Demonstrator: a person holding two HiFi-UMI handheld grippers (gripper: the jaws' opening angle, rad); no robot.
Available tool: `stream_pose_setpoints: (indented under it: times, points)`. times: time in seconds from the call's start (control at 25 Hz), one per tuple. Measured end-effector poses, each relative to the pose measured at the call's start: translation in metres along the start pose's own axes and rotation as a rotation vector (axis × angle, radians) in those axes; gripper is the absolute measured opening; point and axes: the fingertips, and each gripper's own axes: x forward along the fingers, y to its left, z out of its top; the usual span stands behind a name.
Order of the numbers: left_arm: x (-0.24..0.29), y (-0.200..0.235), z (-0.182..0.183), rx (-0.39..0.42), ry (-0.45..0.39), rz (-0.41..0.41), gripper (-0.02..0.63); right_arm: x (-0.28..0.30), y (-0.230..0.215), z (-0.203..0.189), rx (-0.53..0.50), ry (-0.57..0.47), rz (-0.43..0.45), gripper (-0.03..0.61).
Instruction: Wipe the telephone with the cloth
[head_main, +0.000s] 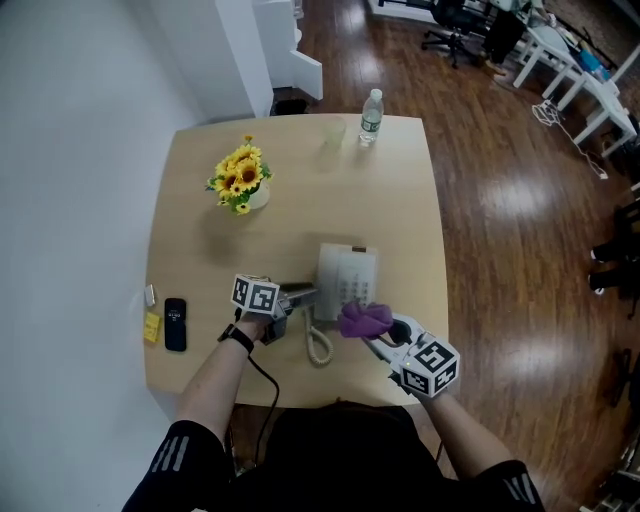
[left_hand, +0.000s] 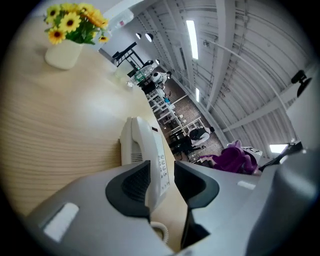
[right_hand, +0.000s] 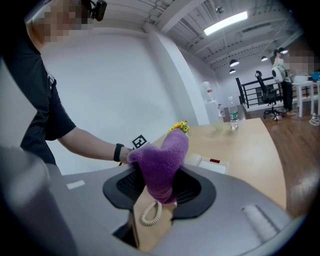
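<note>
Telephone (head_main: 347, 280) sits near the front of the worktop (head_main: 300, 190), its handset side unheld between the parted jaws of the left hand-held gripper (left_hand: 162, 176), so the cloth (head_main: 363, 319) clamped in the right hand-held gripper (right_hand: 160, 186) could shove it sideways or snag the cord (head_main: 318, 345).

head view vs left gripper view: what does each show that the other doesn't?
Head view only: the dark device and yellow tag at the table's left edge. Left gripper view only: the left gripper's jaws standing apart, framing the near end of the telephone, plus the ceiling lights. Both: the telephone, the purple cloth and the sunflowers.
</note>
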Motion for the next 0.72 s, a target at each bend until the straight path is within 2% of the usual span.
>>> stream_pose_setpoints:
  times: [0.12,0.36,0.56,0.72]
  points:
    - [-0.030,-0.018,0.006,0.120,-0.053,0.068,0.143,-0.004,0.003,0.009,0.007,-0.029,-0.009,0.156]
    - [-0.086,-0.073,0.003,0.270,-0.194,0.156,0.143,-0.016,0.014,0.017,0.008,-0.065,-0.050,0.156]
    - [-0.111,-0.118,-0.031,0.381,-0.199,0.177,0.143,-0.031,0.024,0.018,0.014,-0.096,-0.107,0.156]
    - [-0.122,-0.143,-0.057,0.427,-0.210,0.180,0.143,-0.052,0.032,0.014,0.022,-0.124,-0.169,0.156]
